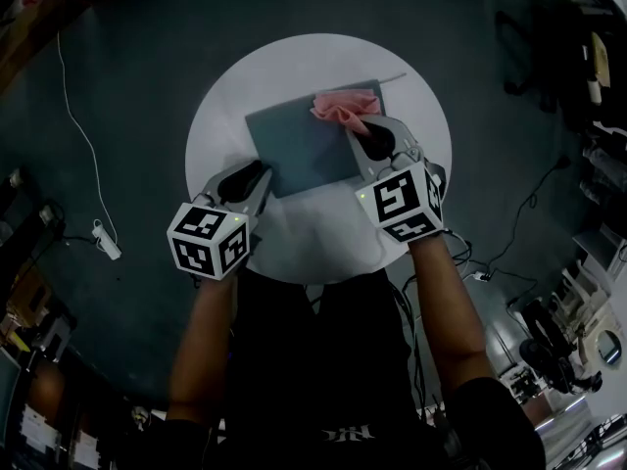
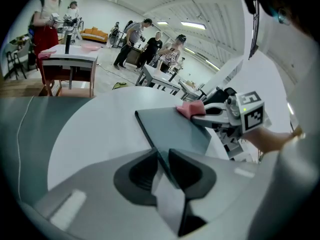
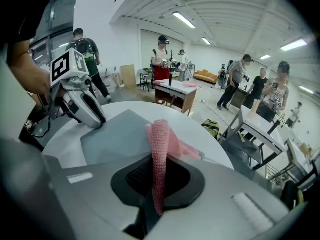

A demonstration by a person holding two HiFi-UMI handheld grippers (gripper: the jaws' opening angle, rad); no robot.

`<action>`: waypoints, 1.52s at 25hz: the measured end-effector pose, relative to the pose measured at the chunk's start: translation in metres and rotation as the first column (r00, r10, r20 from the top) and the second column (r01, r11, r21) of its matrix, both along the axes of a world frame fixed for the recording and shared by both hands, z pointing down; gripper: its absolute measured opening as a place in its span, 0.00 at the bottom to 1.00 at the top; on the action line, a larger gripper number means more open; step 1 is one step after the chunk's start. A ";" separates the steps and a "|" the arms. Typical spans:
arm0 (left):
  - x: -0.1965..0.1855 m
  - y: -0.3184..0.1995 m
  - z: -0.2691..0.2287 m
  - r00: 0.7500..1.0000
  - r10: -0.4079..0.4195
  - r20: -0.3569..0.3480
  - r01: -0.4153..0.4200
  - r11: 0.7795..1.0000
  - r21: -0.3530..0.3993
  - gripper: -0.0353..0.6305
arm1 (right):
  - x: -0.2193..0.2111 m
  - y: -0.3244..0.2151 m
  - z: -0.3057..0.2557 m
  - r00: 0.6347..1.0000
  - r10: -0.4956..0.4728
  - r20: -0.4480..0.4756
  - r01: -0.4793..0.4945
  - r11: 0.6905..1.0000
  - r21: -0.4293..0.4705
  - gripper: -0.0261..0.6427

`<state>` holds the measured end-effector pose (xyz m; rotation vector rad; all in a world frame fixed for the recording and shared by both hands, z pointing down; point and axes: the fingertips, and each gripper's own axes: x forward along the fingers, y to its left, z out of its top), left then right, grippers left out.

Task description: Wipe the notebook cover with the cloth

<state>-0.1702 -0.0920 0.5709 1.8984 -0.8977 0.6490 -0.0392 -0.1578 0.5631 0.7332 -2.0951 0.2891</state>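
Right tool (image 1: 377,143): pinching the pink knitted cloth (image 1: 343,106), bunched just ahead on the far right corner of the flat grey rectangular notebook (image 1: 304,145).
Left tool (image 1: 257,176): clamped on the notebook's near left edge.
Round white table (image 1: 323,248): bare behind both tools.

Open across the table (image 1: 220,116) at upper left and along its lower rim. Blocked at centre by the notebook (image 1: 299,150), at its upper right corner by the cloth (image 1: 345,106).
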 end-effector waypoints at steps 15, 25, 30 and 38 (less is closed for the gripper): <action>0.003 -0.001 0.002 1.000 0.011 -0.004 -0.011 1.000 -0.008 0.16 | 0.059 -0.019 -0.012 0.968 0.244 -0.055 -0.236 0.965 0.118 0.06; 0.001 0.006 0.000 1.000 -0.010 -0.018 0.010 1.000 -0.018 0.14 | -0.080 0.025 -0.035 0.975 -0.084 0.206 0.075 0.996 0.052 0.06; 0.006 0.021 0.001 1.000 -0.007 -0.026 0.006 0.999 -0.040 0.14 | -0.115 0.042 -0.028 0.957 -0.200 0.209 0.197 0.980 0.034 0.06; 0.007 0.023 0.001 1.000 0.006 -0.017 -0.006 0.999 -0.035 0.14 | -0.137 0.065 -0.001 0.936 -0.318 0.149 0.329 0.943 -0.053 0.06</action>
